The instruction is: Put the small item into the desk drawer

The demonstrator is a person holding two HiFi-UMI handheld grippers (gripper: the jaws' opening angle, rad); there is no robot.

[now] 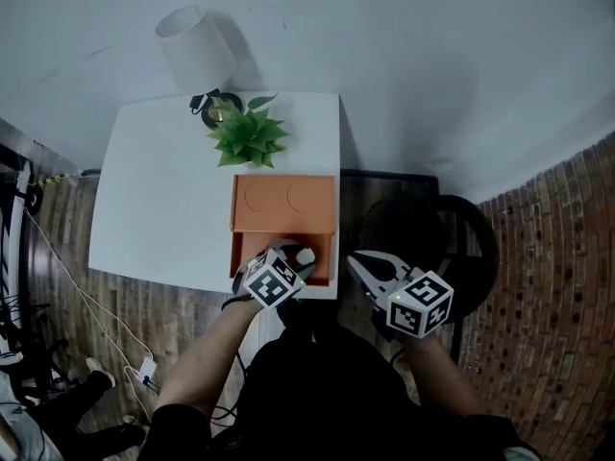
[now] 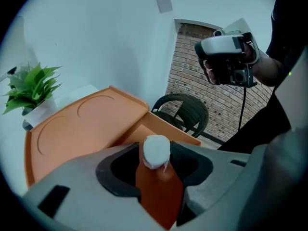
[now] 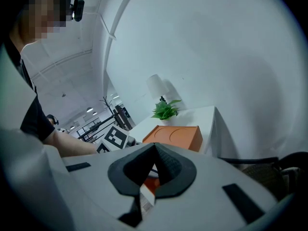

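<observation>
Left claw (image 2: 156, 159) wide, pinching small item (image 2: 156, 149)

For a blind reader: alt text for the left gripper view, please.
The left gripper holds a small white item over an open orange drawer. Behind are a plant, a chair and the right gripper.

Person: black short-sleeved top (image 1: 317, 382); small black head camera (image 3: 77, 8) at 11 o'clock in the right gripper view. Left gripper (image 1: 290, 255) and right gripper (image 1: 360, 260): light grey shells, black textured pads (image 3: 169, 163). Marker cubes, left (image 1: 270, 279) and right (image 1: 420, 303): white with black squares. A black cable (image 2: 242, 114) trails from the right gripper, at 2 o'clock in the left gripper view.
</observation>
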